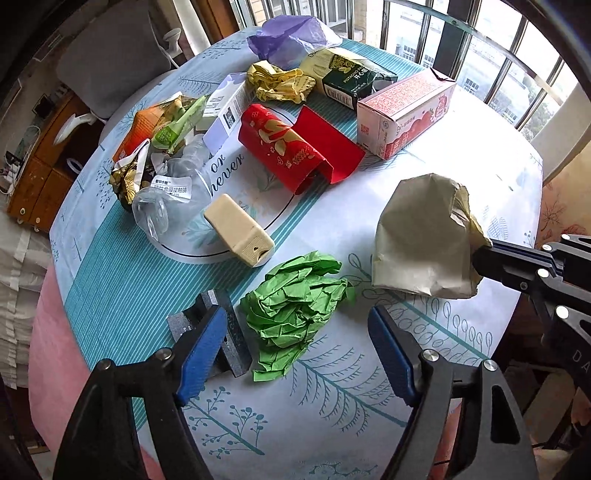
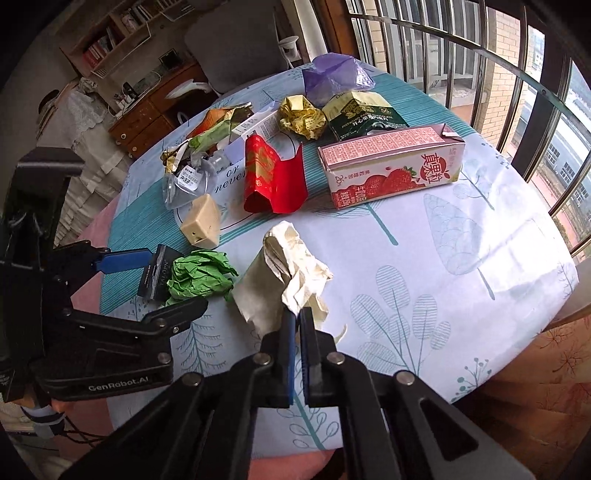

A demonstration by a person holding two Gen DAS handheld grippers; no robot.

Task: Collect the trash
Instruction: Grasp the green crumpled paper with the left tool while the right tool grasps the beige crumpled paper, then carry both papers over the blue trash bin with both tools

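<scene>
A crumpled green paper ball (image 1: 295, 314) lies on the patterned tablecloth (image 1: 461, 166) near the front edge. My left gripper (image 1: 295, 323) points down over it, open, one blue pad on each side and neither pressing it. In the right wrist view the left gripper (image 2: 177, 278) straddles the green ball (image 2: 199, 275). A dark grey card box (image 1: 231, 332) lies against the left pad. My right gripper (image 2: 297, 314) is shut on the crumpled edge of a beige paper bag (image 2: 273, 284). From the left wrist view it (image 1: 480, 254) pinches the bag (image 1: 417, 236) at its right side.
More trash lies further back: a beige block (image 1: 240, 230), a red packet (image 1: 288, 147), a strawberry milk carton (image 2: 391, 166), a clear plastic bag (image 1: 170, 195), a yellow wrapper (image 1: 280, 83), a green snack box (image 1: 347, 75), a purple bag (image 1: 291, 35). Window bars (image 2: 480, 55) stand behind.
</scene>
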